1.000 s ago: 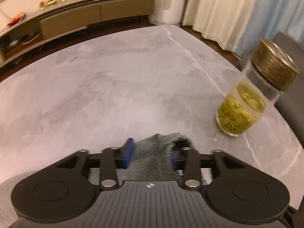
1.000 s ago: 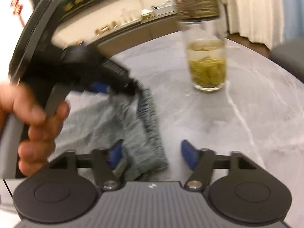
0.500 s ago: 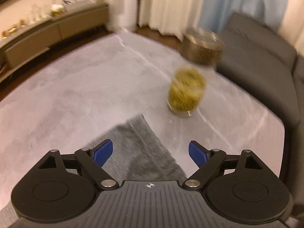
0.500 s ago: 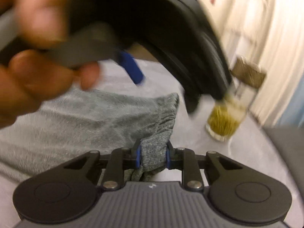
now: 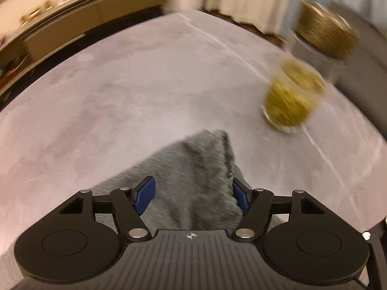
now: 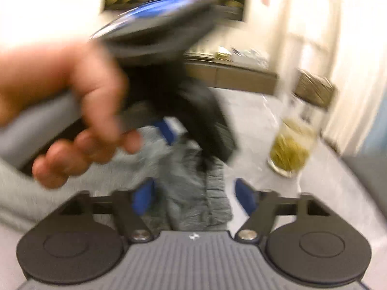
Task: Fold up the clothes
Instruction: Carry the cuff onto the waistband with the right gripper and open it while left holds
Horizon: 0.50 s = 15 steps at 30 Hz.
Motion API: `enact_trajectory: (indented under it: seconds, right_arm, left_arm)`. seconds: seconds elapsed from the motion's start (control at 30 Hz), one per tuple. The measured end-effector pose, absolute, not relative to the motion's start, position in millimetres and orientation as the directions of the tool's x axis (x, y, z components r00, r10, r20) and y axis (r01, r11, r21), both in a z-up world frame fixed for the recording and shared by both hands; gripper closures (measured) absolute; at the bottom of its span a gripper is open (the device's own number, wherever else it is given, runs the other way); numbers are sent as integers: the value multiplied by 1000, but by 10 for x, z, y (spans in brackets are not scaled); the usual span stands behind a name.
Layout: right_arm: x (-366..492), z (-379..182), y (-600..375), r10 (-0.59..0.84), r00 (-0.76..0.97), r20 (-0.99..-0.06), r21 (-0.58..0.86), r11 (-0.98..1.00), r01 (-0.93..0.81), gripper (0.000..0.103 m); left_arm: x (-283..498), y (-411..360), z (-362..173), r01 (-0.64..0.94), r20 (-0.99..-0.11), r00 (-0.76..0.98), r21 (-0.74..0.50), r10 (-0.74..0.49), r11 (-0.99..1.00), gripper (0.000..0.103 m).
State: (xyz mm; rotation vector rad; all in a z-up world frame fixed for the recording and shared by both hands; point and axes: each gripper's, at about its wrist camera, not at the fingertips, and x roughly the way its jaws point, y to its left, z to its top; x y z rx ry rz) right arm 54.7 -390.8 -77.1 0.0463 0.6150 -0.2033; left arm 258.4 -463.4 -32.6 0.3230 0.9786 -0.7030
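A grey knit garment (image 5: 193, 176) lies on the grey marble table (image 5: 121, 84). In the left wrist view its corner runs between the blue pads of my left gripper (image 5: 193, 195), whose jaws stand apart and do not pinch it. In the right wrist view the garment's ribbed hem (image 6: 208, 193) lies between the spread fingers of my right gripper (image 6: 193, 195), which is open. The left gripper (image 6: 169, 130), held in a hand, hovers over the cloth just ahead. Both views are motion-blurred.
A glass jar of yellow-green tea leaves with a gold lid (image 5: 295, 101) stands on the table right of the garment, also in the right wrist view (image 6: 292, 149). A grey sofa (image 5: 362, 48) lies beyond the table's right edge. A low sideboard (image 5: 72, 12) runs along the far wall.
My right gripper was shut on the garment's hem half a second ago and has now opened and let it go. My left gripper stays open and has swung back over the cloth corner.
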Motion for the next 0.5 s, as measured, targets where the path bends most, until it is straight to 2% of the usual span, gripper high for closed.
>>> enact_trajectory:
  seconds: [0.23,0.3,0.37,0.5]
  right_arm:
    - [642,-932,-4511,-36,764,-644,307,903,301,25]
    - [644,-985,-4520,11,759,-651,364,882,299,39]
    - [647,-972,-4421,4,760,-649,332,901,279,72]
    - [655,-879,-4116,-66,774,-630,167,961,219,80]
  left_arm:
    - [2642,-4538,-366,639,-841,347,-112,-415,761,29]
    - [2647,-4573,-402,637,-841,343,-119,-418,761,26]
    - [2637,-4570,-391,637,-837,340,-129,-428,760,23]
    - [2563,-4550,-289,658,-819,333,-154,-468,737,19]
